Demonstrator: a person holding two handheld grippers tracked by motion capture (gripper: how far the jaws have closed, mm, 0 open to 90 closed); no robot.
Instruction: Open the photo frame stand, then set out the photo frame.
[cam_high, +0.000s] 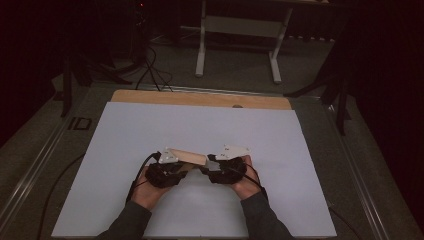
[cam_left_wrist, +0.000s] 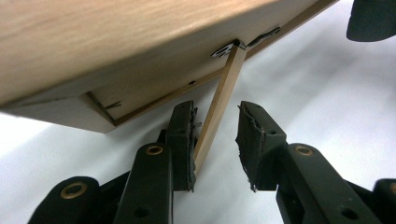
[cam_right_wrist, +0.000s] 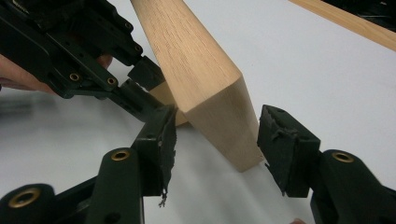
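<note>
Wooden frame (cam_high: 186, 157) between seemingly parted grippers

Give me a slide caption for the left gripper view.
Open left claw straddles a thin wooden prop strut hinged beneath the wooden frame.

Honestly can't read any lettering, brand, label or number anywhere here. The dark specks on the grey plates above each claw are too small to make out.
</note>
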